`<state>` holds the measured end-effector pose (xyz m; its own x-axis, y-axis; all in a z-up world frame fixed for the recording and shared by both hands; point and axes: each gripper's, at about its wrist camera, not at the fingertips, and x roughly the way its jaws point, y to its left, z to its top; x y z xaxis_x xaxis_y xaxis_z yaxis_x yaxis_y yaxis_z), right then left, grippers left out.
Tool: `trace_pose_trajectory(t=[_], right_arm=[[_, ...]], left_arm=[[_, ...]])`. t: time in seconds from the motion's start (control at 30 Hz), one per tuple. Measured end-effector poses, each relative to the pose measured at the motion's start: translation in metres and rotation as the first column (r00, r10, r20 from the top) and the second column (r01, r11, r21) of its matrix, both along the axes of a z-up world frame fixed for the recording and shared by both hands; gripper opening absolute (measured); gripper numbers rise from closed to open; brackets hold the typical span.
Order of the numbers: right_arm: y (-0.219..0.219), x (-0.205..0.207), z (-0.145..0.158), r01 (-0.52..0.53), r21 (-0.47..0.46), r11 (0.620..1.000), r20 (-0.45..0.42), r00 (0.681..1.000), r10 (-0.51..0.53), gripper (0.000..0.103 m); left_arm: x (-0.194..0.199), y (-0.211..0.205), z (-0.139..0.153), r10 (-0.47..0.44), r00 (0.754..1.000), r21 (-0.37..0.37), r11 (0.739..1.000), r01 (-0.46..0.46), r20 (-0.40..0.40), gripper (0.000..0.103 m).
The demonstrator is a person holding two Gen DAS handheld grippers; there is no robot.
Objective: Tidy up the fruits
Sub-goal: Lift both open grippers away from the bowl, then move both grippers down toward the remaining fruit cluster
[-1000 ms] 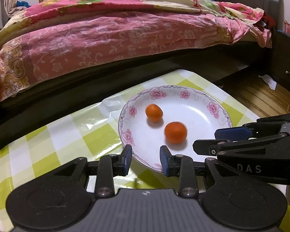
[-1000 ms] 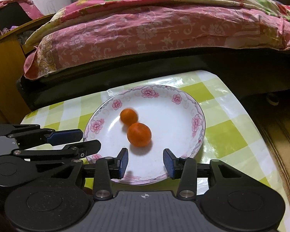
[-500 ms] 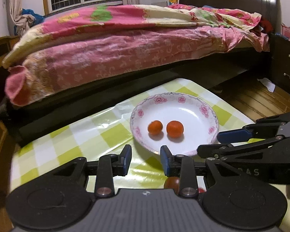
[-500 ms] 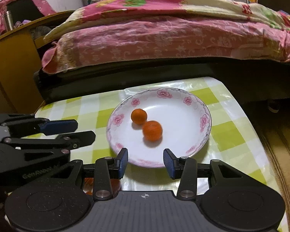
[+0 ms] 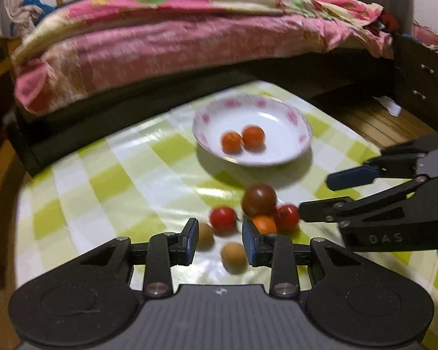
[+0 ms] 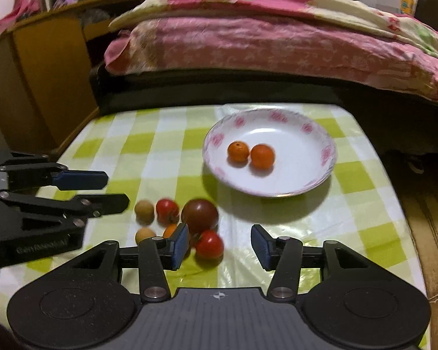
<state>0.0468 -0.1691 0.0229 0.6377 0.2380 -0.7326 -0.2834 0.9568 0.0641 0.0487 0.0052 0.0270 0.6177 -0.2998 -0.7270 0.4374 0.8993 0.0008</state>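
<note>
The left gripper has its jaws spread apart with nothing between the pads. Just beyond and between the blue pads lies a tan round fruit, and a second tan fruit sits against the inner side of the left pad, partly covered by it. Slightly farther out are a red tomato, a small orange half hidden behind the right pad, another red tomato and a large dark reddish-brown tomato; these cluster close together, some touching, all blurred.

The right gripper is likewise released and holds nothing. A red tomato lies just inside its left pad, with the dark tomato right behind it. The rest of the cluster sits to the left of the jaws, outside the gap; the small orange is mostly covered by the left pad.

Well beyond the cluster, on the green-and-white checked counter, stands a white plate with pink flowers holding two small oranges side by side, touching or nearly so. Each gripper shows at the edge of the other's view, cut off by the frame. Behind the counter is a bed with a pink quilt.
</note>
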Motion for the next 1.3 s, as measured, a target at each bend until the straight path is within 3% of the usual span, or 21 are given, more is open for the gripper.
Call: trace_pose_trajectory(t=[0.2,0.37,0.87,1.3], right_arm=[[0.009,0.001,-0.016,-0.097,-0.051,0.994,-0.015,0.995,0.096,0.046],[0.015,0.005,-0.025,-0.159,-0.066,0.985,-0.026,0.987,0.158,0.046],[0.007,0.024,-0.034,-0.193,0.017,0.981,-0.044,0.980,0.193,0.045],[0.003,0.030,-0.031,-0.252,0.014,0.968,-0.080,0.964,0.253,0.042]], left_arm=[[-0.007,0.001,-0.019,-0.088,0.996,0.027,0.996,0.089,-0.020,0.040],[0.001,0.002,-0.033,-0.097,0.993,0.022,0.995,0.098,-0.061,0.040],[0.011,-0.006,-0.047,-0.139,0.988,0.025,0.990,0.141,-0.073,0.040],[0.016,-0.007,-0.048,-0.165,0.984,0.016,0.986,0.167,-0.070,0.040]])
